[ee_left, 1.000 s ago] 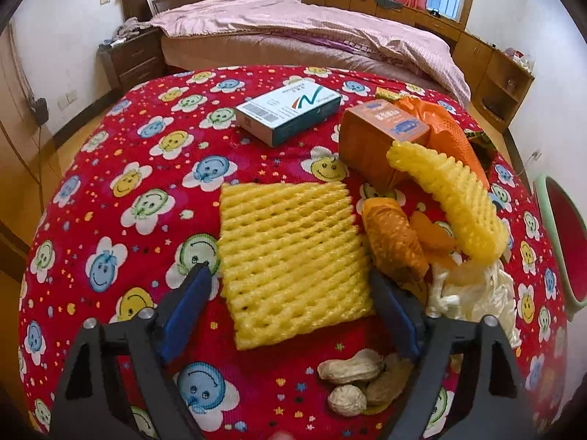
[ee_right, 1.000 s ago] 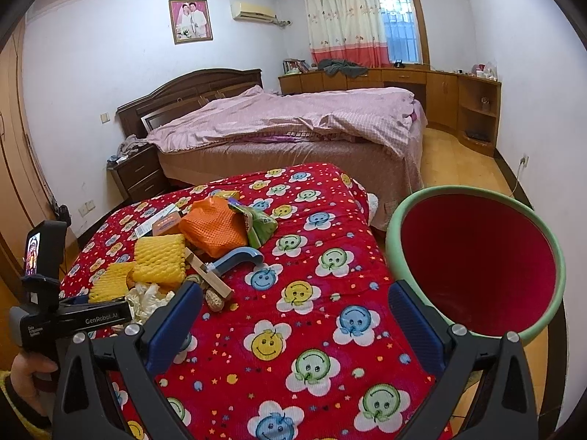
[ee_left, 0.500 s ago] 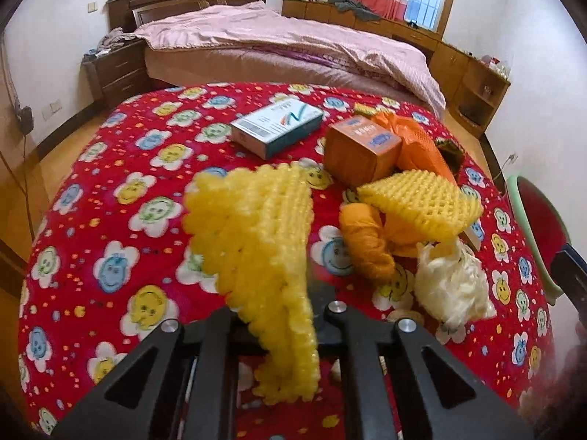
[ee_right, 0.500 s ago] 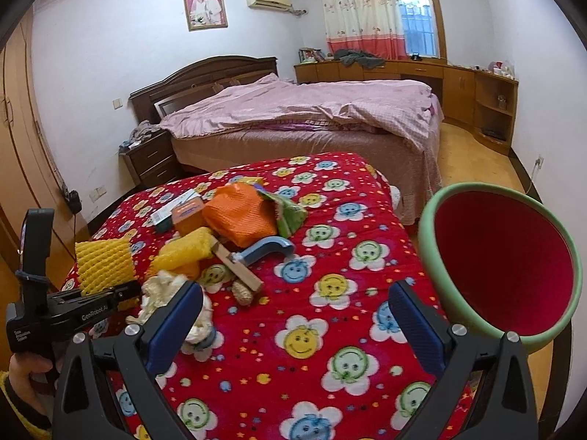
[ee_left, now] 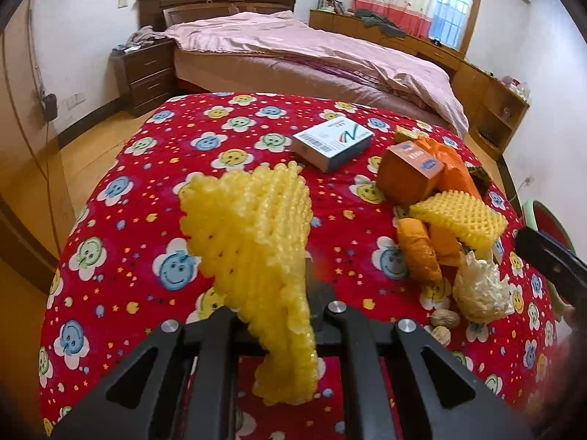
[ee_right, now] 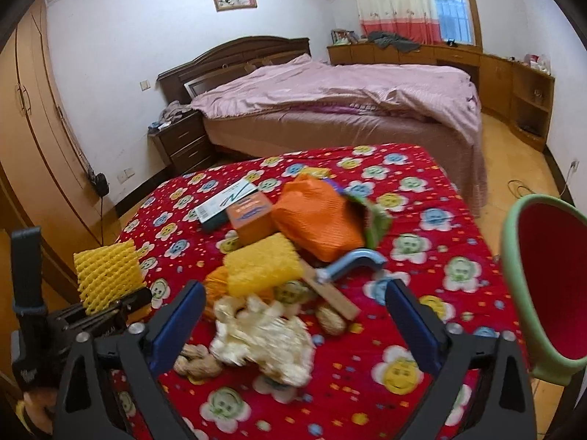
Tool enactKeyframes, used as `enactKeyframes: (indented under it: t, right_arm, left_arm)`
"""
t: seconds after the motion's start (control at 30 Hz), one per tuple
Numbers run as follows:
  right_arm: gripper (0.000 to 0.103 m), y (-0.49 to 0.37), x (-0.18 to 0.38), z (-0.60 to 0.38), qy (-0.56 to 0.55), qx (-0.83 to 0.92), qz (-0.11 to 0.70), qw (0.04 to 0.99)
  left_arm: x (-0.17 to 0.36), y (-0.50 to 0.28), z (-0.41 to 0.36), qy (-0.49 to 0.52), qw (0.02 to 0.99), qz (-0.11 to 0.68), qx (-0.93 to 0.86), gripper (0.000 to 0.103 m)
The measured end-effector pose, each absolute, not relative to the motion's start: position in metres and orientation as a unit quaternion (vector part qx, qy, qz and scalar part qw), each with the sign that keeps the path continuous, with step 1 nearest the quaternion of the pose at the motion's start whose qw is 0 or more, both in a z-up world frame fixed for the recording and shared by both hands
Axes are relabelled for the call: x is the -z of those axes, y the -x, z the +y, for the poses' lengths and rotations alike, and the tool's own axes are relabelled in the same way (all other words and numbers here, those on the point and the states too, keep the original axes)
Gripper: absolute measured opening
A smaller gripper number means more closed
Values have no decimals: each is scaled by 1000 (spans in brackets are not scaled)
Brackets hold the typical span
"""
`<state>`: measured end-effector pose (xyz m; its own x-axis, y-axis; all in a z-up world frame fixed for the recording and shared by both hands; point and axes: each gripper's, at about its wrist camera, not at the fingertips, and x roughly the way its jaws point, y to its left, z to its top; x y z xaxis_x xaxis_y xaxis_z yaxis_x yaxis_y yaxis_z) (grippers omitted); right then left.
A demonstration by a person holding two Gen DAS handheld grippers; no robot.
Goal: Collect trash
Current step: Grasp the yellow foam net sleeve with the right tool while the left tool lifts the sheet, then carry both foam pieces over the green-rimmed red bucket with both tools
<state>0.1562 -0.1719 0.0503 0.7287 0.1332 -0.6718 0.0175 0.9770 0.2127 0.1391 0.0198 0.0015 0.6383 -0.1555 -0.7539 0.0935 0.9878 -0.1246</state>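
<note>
My left gripper (ee_left: 282,315) is shut on a yellow foam net (ee_left: 253,227), which hangs folded above the red flowered tablecloth (ee_left: 139,190). The right wrist view shows that net (ee_right: 106,275) at the far left, held up by the left gripper (ee_right: 106,311). My right gripper (ee_right: 295,293) hovers over the trash heap with its jaws wide and closing. A crumpled white wad (ee_right: 264,337) lies below and between them, untouched by the pads. A red bin with a green rim (ee_right: 550,286) stands off the table's right side.
The heap holds a second yellow foam net (ee_right: 260,267), an orange box (ee_right: 249,216), an orange mesh bag (ee_right: 315,220), a white and teal box (ee_right: 223,201), peanuts (ee_right: 198,359) and a blue hooked tool (ee_right: 352,264). A bed (ee_right: 330,102) stands behind the table.
My left gripper shut on the flat yellow foam net and lifted it off the cloth. My right gripper swung left from the bin to above the heap, its jaws narrowing a little.
</note>
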Motion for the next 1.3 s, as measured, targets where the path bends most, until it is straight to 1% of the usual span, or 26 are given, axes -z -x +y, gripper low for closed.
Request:
enactKeyframes:
  t: [0.1, 0.17, 0.2, 0.27, 0.3, 0.37, 0.4, 0.47, 0.5, 0.53, 0.57, 0.63, 0.83, 1.3]
  right_arm:
    - [88, -166, -47, -164, -102, -32, 373, 922]
    - [76, -175, -43, -160, -106, -39, 382, 917]
    - [72, -177, -42, -159, -107, -41, 386, 915]
    - [60, -183, -39, -157, -109, -41, 393, 912]
    - [58, -185, -37, -156, -109, -35, 397, 910]
    - [50, -188, -34, -156, -116, -28, 403, 907]
    - [47, -189, -33, -157, -119, -26, 405, 906]
    - [35, -189, -32, -158, -121, -23, 403, 907]
    - [34, -187, -33, -158, -121, -22, 402, 908]
    - [30, -186, -34, -158, -117, -22, 397, 910]
    - [22, -186, -35, -158, -114, -23, 394, 912]
    - [15, -183, -38, -158, -112, -25, 388, 914]
    - [12, -174, -50, -155, -105, -46, 364, 924]
    - [12, -148, -88, -164, -112, -62, 303, 944]
  left_arm:
    - [-3, -138, 26, 47, 905, 418, 67, 11]
    - [-4, -136, 28, 50, 906, 416, 65, 11]
    - [-5, -135, 30, 52, 906, 414, 64, 11]
    - [-6, -134, 31, 55, 907, 412, 64, 11]
    - [-7, -133, 32, 57, 908, 411, 63, 11]
    - [-8, -132, 32, 59, 908, 409, 64, 11]
    - [-8, -131, 31, 60, 908, 409, 65, 11]
    - [-10, -130, 30, 60, 909, 408, 67, 11]
    - [-10, -129, 30, 60, 909, 408, 67, 11]
    - [-11, -128, 30, 61, 909, 407, 67, 11]
    - [-11, -128, 30, 62, 909, 407, 67, 11]
    - [-13, -127, 30, 68, 908, 408, 70, 11]
    - [-19, -123, 28, 72, 910, 402, 76, 11]
    - [-52, -109, 16, 78, 915, 382, 107, 11]
